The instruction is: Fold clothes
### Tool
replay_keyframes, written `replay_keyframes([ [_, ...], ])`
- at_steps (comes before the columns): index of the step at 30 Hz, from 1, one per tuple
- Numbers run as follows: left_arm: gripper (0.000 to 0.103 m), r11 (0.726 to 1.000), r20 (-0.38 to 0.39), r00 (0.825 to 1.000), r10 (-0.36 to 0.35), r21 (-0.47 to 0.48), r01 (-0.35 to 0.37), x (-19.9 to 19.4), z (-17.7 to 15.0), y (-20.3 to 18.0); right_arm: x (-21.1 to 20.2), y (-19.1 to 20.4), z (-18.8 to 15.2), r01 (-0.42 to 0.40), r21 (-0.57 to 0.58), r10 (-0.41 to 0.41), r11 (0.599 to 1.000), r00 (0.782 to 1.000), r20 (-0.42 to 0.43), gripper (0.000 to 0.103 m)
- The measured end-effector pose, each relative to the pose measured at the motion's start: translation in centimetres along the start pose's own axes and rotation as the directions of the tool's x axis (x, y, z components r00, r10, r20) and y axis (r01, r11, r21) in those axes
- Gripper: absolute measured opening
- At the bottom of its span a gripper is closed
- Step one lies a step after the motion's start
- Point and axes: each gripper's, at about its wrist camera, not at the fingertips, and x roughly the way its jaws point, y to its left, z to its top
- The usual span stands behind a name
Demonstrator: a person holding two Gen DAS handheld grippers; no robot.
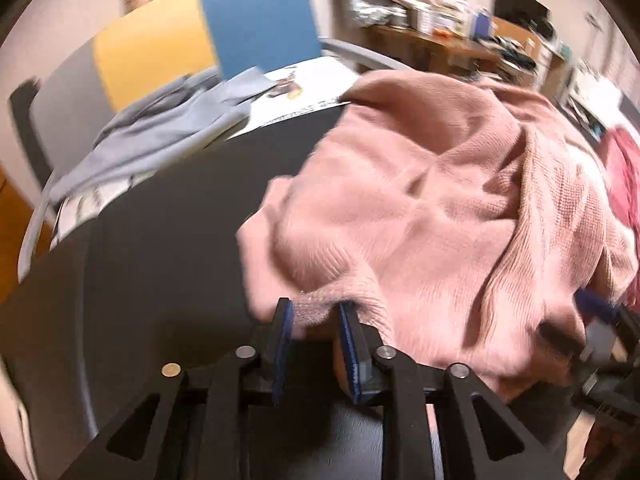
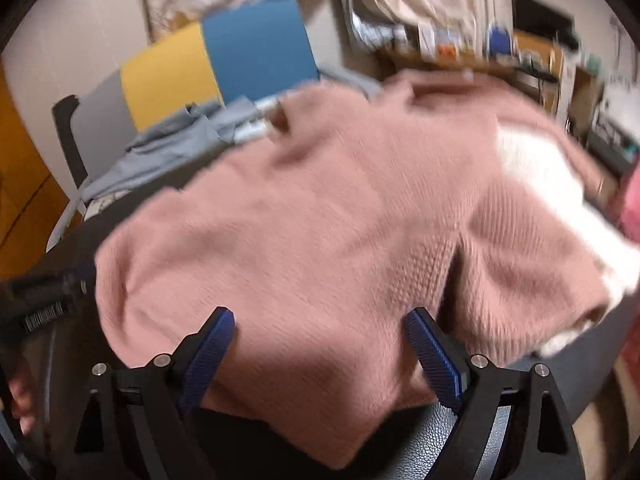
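— On the dark table (image 1: 152, 248), what is going on with the pink sweater (image 1: 440, 208)?

— It is lying rumpled across the right half of the table, with its near edge hanging toward the person. The left gripper (image 1: 314, 314) is pinching a bunch of that near edge between its blue pads, which are drawn close together on the knit.

— And the right gripper (image 2: 320, 320)?

— It is standing spread wide, with sweater cloth lying between and in front of its fingers but nothing clamped. Both views are blurring, so finer detail is hard to tell.

— Which step does that suggest?

— It looks like the sweater is being pulled or spread by its edge, either to flatten it or to carry a fold over; the creases are not settling which. Whatever follows is calling for the right gripper to close on its own piece of the edge so both sides are moving evenly.

— Anything else nearby?

— A grey garment (image 1: 160, 132) is lying at the far left of the table
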Motion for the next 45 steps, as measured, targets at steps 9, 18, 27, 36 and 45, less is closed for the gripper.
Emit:
replay_keyframes([
  [9, 0.028, 0.988, 0.014, 0.999, 0.049, 0.144, -0.051, 3.6, 1.9, -4.0, 0.2, 1.2, -1.7, 0.069, -0.127, -0.068, 0.989, 0.998, 0.01, 0.043],
  [18, 0.019, 0.97, 0.022, 0.992, 0.125, 0.206, -0.127, 1.7, -2.7, -1.5, 0.0, 3.1, -0.7, -0.061, -0.038, 0.06, 0.997, 0.998, -0.032, 0.021],
  [27, 0.006, 0.999, -0.046, 0.998, 0.046, 0.029, -0.045, -2.0, -10.7, 5.9, -0.6, 8.1, -1.8, -0.132, -0.072, 0.13, 0.989, 0.991, -0.036, 0.016],
  [36, 0.006, 0.978, 0.022, 0.996, -0.082, -0.189, 0.085, -5.7, -17.1, 11.2, 0.5, 16.0, -4.4, -0.266, -0.197, 0.243, 0.944, 0.961, -0.131, 0.016],
  [45, 0.019, 0.927, 0.127, 0.976, -0.176, -0.311, 0.208, -9.8, -16.5, 14.5, 0.1, 20.9, -5.5, -0.447, -0.263, 0.417, 0.855, 0.894, -0.164, 0.028],
])
